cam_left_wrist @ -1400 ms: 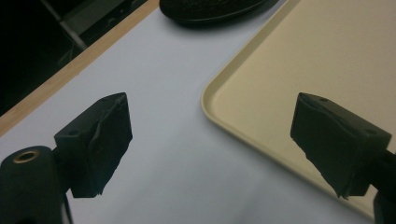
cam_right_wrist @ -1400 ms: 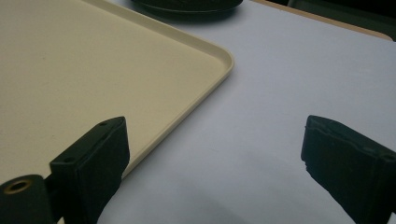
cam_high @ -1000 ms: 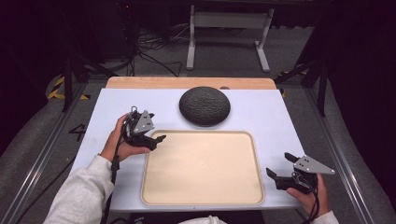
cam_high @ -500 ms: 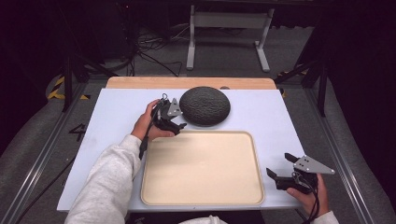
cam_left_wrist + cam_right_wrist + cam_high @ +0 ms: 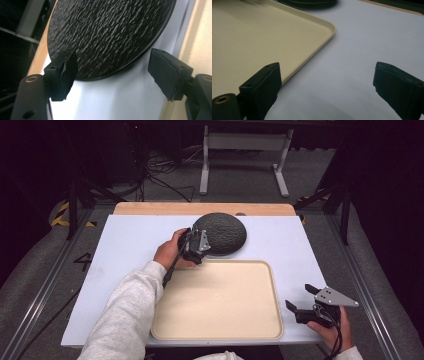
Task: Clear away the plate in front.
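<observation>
A round black plate [image 5: 226, 231] with a rough, rippled surface lies upside down on the white table top [image 5: 127, 245], just beyond a beige tray [image 5: 215, 305]. My left gripper [image 5: 206, 251] is at the plate's near left rim. In the left gripper view the plate [image 5: 107, 32] fills the space ahead, and its rim sits between the jaws of my left gripper [image 5: 112, 67]. The jaws have just been closing, but a gap still shows beside the right pad [image 5: 165, 72]. My right gripper [image 5: 300, 296] rests open beside the tray's right edge [image 5: 322, 35], and nothing is between its fingers [image 5: 327, 80].
A wooden strip [image 5: 200, 209] runs along the table's far edge. A grey metal stand [image 5: 245, 150] and cables sit on the dark floor beyond. A grey sleeve [image 5: 125, 315] crosses the table's front left.
My left hand has travelled right and away from the person, from the tray's left corner to the black plate's rim. The right hand has stayed where it was.
</observation>
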`<action>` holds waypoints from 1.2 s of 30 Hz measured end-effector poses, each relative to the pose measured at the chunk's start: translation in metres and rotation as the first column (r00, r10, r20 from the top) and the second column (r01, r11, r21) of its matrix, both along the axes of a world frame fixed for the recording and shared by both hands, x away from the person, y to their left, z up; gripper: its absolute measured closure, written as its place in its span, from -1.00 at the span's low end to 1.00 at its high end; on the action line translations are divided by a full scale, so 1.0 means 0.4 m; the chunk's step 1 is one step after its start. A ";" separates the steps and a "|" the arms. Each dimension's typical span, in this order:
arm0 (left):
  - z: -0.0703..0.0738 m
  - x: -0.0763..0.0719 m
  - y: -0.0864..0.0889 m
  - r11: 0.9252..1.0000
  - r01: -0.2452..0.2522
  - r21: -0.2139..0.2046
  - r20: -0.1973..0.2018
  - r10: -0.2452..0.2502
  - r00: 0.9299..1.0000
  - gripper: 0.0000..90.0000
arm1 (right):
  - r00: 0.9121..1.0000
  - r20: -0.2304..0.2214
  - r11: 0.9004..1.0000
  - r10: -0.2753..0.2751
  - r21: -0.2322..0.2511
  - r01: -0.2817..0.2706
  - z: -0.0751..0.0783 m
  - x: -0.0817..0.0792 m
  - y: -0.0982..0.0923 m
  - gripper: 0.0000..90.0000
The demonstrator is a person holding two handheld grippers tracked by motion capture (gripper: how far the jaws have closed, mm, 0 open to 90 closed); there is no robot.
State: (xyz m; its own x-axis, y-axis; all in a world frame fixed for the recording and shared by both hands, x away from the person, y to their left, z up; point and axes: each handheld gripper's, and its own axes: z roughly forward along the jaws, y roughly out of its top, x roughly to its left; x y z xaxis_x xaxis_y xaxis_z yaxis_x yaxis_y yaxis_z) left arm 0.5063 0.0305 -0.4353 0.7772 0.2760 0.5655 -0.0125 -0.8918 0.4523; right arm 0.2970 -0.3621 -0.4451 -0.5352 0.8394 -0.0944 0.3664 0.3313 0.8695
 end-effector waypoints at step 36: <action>-0.045 -0.042 -0.097 0.960 0.065 0.273 0.362 -0.165 0.917 0.93 | 1.000 0.002 1.000 -0.028 -0.012 0.028 0.004 -0.003 -0.001 -0.80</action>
